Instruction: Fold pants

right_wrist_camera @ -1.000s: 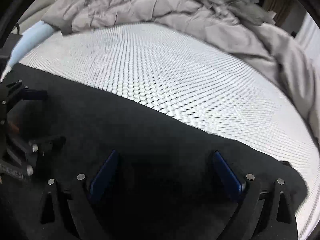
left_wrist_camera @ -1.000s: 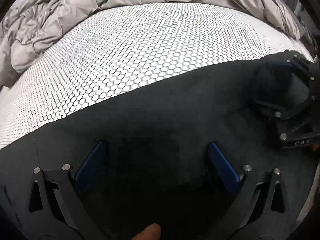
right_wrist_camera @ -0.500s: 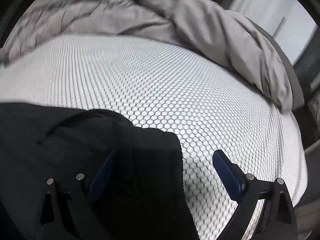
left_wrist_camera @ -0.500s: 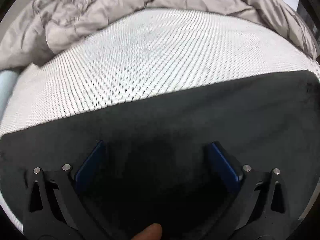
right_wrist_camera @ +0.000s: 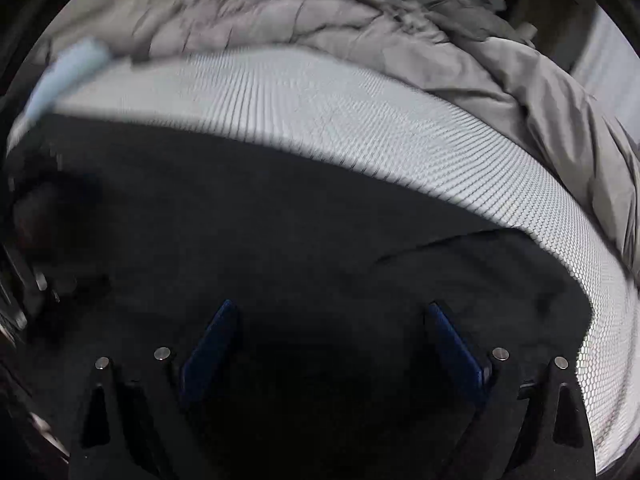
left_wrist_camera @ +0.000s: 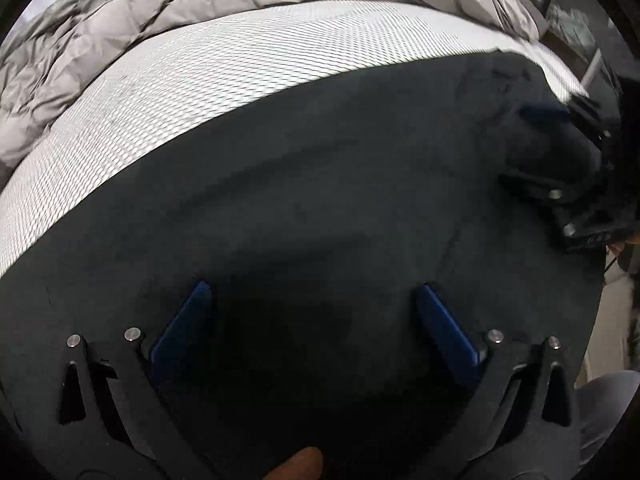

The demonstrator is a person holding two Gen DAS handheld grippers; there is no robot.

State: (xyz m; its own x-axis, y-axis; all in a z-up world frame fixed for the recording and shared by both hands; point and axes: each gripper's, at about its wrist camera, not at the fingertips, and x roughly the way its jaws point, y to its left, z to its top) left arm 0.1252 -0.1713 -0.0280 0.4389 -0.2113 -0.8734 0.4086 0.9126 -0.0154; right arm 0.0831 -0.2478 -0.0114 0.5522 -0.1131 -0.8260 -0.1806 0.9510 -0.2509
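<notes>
Black pants (left_wrist_camera: pixel 320 184) lie spread flat on a white hexagon-patterned bed surface (left_wrist_camera: pixel 224 60); they also fill the lower half of the right wrist view (right_wrist_camera: pixel 280 240). My left gripper (left_wrist_camera: pixel 314 320) is open, its blue pads wide apart just above the dark cloth, holding nothing. My right gripper (right_wrist_camera: pixel 334 340) is open too, over the pants near their right edge. The right gripper also shows at the right of the left wrist view (left_wrist_camera: pixel 560 152). The left gripper is a dark blur at the left edge of the right wrist view (right_wrist_camera: pixel 36 240).
A rumpled grey duvet (left_wrist_camera: pixel 200 0) is bunched along the far side of the bed and down its right side (right_wrist_camera: pixel 560 120). A pale blue pillow (right_wrist_camera: pixel 68 72) sits at the far left. The bed's right edge (right_wrist_camera: pixel 612 340) is close to my right gripper.
The right wrist view swung back left from the pants' right end over the cloth, and the left view shifted so the right gripper shows again. Both grippers stayed open.
</notes>
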